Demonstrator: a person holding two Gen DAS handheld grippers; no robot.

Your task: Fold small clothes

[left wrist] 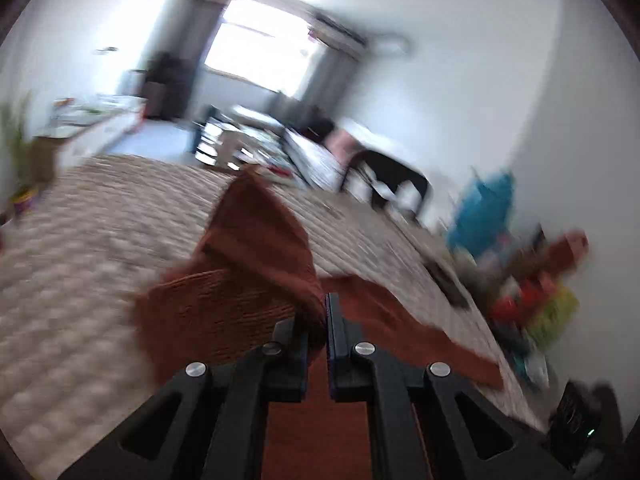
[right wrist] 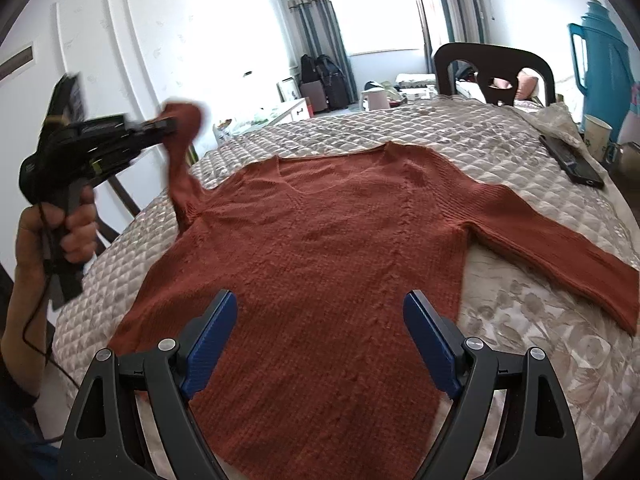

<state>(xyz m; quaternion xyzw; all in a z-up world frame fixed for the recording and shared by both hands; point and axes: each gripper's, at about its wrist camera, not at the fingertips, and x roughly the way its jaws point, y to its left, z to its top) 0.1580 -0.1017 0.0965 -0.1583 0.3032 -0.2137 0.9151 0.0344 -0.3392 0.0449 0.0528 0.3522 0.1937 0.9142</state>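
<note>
A rust-red knitted sweater [right wrist: 320, 248] lies flat, neck away from me, on a quilted table [right wrist: 520, 320]. Its right sleeve [right wrist: 560, 248] stretches out flat to the right. My left gripper [right wrist: 170, 124] is shut on the left sleeve's cuff [right wrist: 184, 114] and holds it lifted well above the table at the left. In the blurred left wrist view the jaws [left wrist: 318, 312] pinch the red sleeve [left wrist: 256, 232], which rises in front. My right gripper [right wrist: 320, 320] is open and empty, hovering over the sweater's lower body.
A black phone-like device [right wrist: 572, 162] and crumpled plastic [right wrist: 560, 120] lie at the table's right edge, beside a paper cup [right wrist: 596, 132] and a blue thermos [right wrist: 600, 60]. A dark chair [right wrist: 496, 64] stands behind the table. Colourful clutter [left wrist: 532, 300] sits off the table's side.
</note>
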